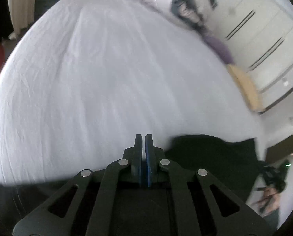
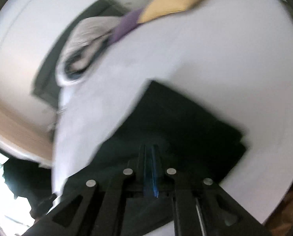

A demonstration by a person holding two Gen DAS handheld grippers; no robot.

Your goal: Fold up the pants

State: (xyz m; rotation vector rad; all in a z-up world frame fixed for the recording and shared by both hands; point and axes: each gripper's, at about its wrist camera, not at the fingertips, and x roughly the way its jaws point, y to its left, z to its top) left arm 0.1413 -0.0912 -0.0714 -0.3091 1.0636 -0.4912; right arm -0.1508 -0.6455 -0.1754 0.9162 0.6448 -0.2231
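Although the right view is smeared by motion blur, the pants (image 2: 177,125) are seen as a dark, roughly rectangular stack lying flat on the white bed (image 2: 215,49), near its edge. Straight sides and a layered corner at the right are shown, so the fold is judged to be largely complete.

The right gripper (image 2: 149,151) is held directly over the near part of the pants. Its blue-lined fingers (image 2: 155,167) are drawn together with only a sliver between them. Whether cloth is pinched there cannot be told, since black fingers merge with black fabric in the blur.

The left gripper (image 1: 143,140) is held above bare sheet, just beside the pants (image 1: 211,151), which lie to its right. Its fingers (image 1: 149,147) are closed on nothing; white sheet is visible past the tips. This position, clear of the garment, is judged consistent with a hand not needed for the present step.

Other garments are piled at the far side of the bed: a grey bundle (image 1: 185,9), a purple item (image 1: 219,47) and a yellow item (image 1: 242,82). These are kept well apart from the pants, which leaves the working area uncluttered.

Any remaining step is judged to be a final smoothing or a release.
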